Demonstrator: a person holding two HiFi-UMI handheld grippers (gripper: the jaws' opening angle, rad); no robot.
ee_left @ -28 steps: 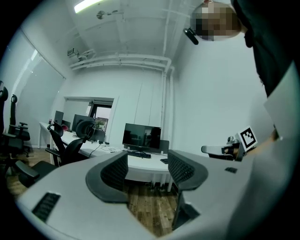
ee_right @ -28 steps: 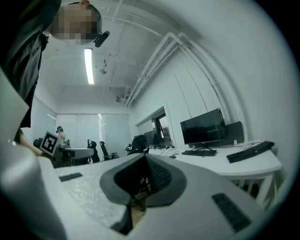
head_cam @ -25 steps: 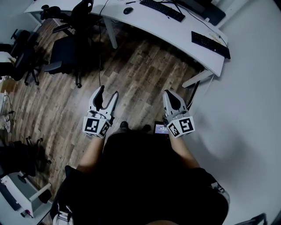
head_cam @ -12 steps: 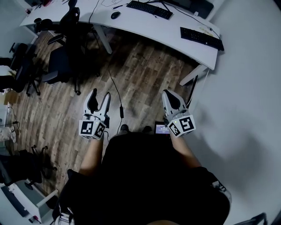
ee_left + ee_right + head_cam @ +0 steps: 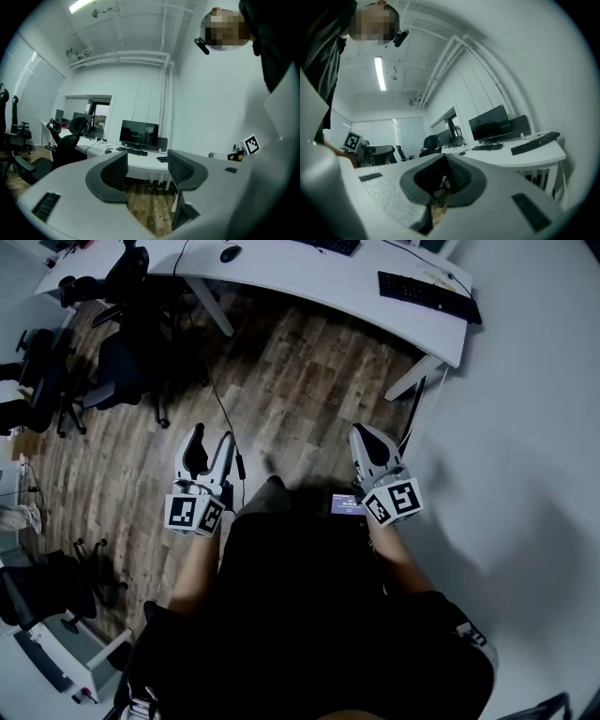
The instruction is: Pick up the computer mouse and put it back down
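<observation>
The dark computer mouse (image 5: 230, 253) lies on the long white desk (image 5: 309, 279) at the top of the head view, far from both grippers. It shows small in the left gripper view (image 5: 108, 151) and the right gripper view (image 5: 461, 153). My left gripper (image 5: 211, 442) is held level over the wooden floor, open, with nothing between its fingers (image 5: 114, 174). My right gripper (image 5: 362, 433) is also level, its jaws closed together on nothing (image 5: 445, 159).
Two black keyboards (image 5: 427, 294) (image 5: 330, 245) and a monitor (image 5: 138, 135) are on the desk. Black office chairs (image 5: 122, 362) stand at the left. A black cable (image 5: 228, 432) trails across the floor. A white wall (image 5: 525, 427) runs along the right.
The desk and mouse have slid towards the top edge of the head view, and a floor cable has come into view. Both grippers stay before the body, jaws unchanged.
</observation>
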